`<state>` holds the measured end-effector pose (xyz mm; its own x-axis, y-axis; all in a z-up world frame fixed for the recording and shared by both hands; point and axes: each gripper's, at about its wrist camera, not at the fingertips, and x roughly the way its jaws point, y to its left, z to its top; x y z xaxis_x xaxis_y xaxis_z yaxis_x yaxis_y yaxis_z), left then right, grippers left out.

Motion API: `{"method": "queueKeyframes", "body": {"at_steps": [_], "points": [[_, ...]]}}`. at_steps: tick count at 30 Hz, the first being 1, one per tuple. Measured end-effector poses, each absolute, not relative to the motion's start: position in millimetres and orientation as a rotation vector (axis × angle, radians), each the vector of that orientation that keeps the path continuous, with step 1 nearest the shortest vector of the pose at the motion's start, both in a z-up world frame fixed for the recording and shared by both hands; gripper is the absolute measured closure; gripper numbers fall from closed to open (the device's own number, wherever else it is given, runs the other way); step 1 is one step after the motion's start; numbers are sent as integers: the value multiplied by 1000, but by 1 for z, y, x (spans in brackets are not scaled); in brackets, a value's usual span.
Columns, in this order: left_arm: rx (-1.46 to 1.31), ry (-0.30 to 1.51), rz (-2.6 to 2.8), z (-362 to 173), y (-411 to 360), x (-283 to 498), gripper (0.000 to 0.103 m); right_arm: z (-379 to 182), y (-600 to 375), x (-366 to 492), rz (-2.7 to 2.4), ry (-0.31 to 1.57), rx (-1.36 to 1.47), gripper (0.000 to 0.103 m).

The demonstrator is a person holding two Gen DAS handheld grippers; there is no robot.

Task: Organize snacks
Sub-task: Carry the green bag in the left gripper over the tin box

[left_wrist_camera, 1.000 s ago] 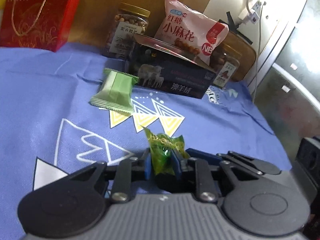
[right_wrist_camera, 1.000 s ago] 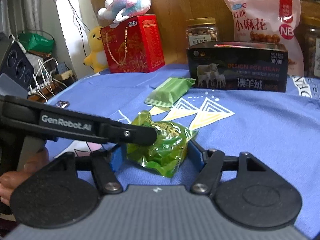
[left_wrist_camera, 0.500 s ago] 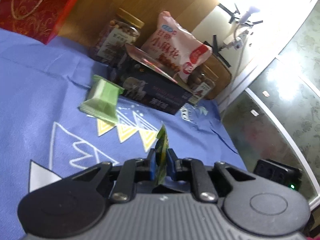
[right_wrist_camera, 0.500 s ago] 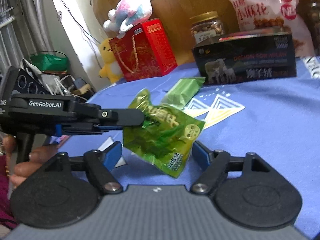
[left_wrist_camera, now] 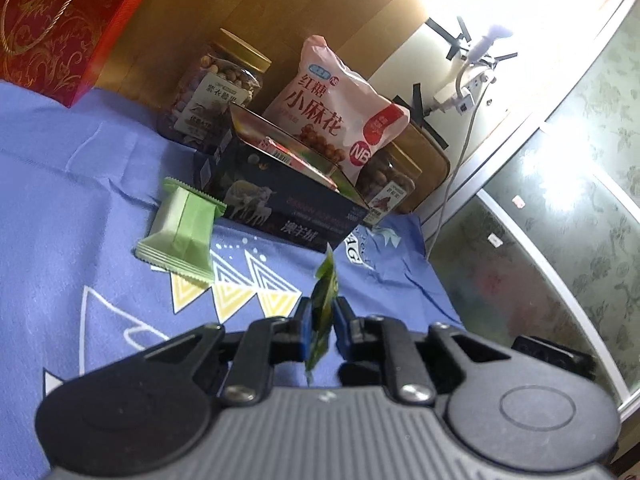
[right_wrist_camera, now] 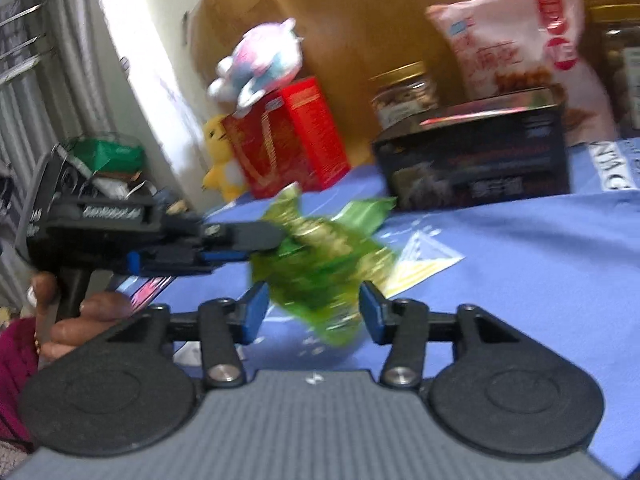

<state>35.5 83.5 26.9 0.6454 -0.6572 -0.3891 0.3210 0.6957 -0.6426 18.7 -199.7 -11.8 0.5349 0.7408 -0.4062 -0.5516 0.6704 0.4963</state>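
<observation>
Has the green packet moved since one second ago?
Yes. In the right wrist view the green packet has risen off the blue cloth, pinched by the left claw, and now hangs nearer the black box.

We see a blue cloth (left_wrist_camera: 60, 200) carrying a pale green packet (left_wrist_camera: 180, 232), a dark box (left_wrist_camera: 288, 204), a nut jar (left_wrist_camera: 216, 92) and a red box (left_wrist_camera: 60, 20).
</observation>
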Motion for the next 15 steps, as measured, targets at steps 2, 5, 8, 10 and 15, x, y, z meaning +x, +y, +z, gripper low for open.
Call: {"method": "queueKeyframes", "body": {"at_steps": [2,5,8,10,15], "points": [[-587,652,-609,28,86,36,90,-18,-209,28,761,663,385,24],[-613,642,-641,31,88,36,90,-32,-214,40,813,744,495,25],[-604,635,-651,34,85,36,90,-36,-207,39,876,769,516,43],[-580,630,-626,36,84,38,90,-31,-204,35,904,749,486,85],[-518,631,-605,50,76,59,90,-17,-210,39,832,697,451,95]]}}
